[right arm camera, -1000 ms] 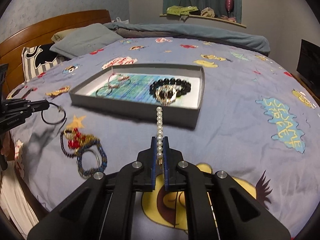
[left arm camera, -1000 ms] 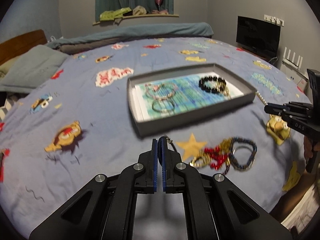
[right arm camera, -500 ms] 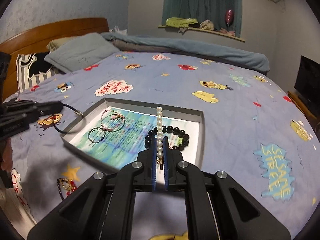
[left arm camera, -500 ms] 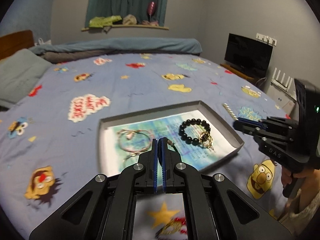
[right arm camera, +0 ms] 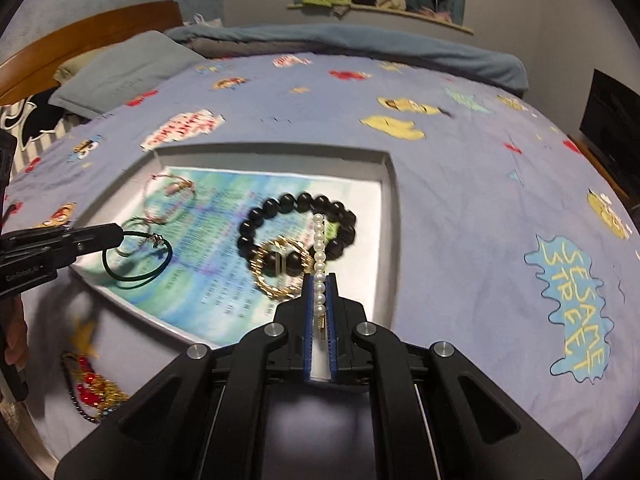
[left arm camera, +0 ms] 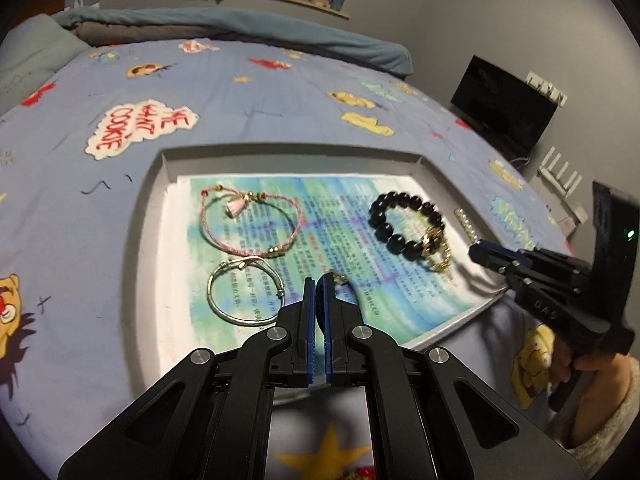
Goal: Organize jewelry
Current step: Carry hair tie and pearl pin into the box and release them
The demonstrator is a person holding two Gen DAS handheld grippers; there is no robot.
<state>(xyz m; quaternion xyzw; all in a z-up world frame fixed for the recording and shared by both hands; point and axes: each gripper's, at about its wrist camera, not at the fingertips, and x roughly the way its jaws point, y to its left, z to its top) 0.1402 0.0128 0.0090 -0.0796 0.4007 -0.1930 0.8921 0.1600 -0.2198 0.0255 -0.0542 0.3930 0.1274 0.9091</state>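
Since a second ago: both grippers came from the bedspread to over the tray (left arm camera: 160, 208) | right gripper (right arm camera: 319, 280) clamps pearl strand (right arm camera: 319, 240), long axis pointing away, over black bead bracelet (right arm camera: 280, 216) at tray's right | left gripper (left arm camera: 316, 284) pinches dark cord loop (right arm camera: 136, 258), over tray's near-left, just right of silver bangle (left arm camera: 244, 292).

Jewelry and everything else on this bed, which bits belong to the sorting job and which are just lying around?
Part of the job:
- grey tray
- pearl strand in the right tool
- dark cord bracelet in the left tool
- black bead bracelet
- pink cord bracelet
- silver bangle
- loose jewelry pile

Just lying about:
- pillow
- TV
- folded blanket
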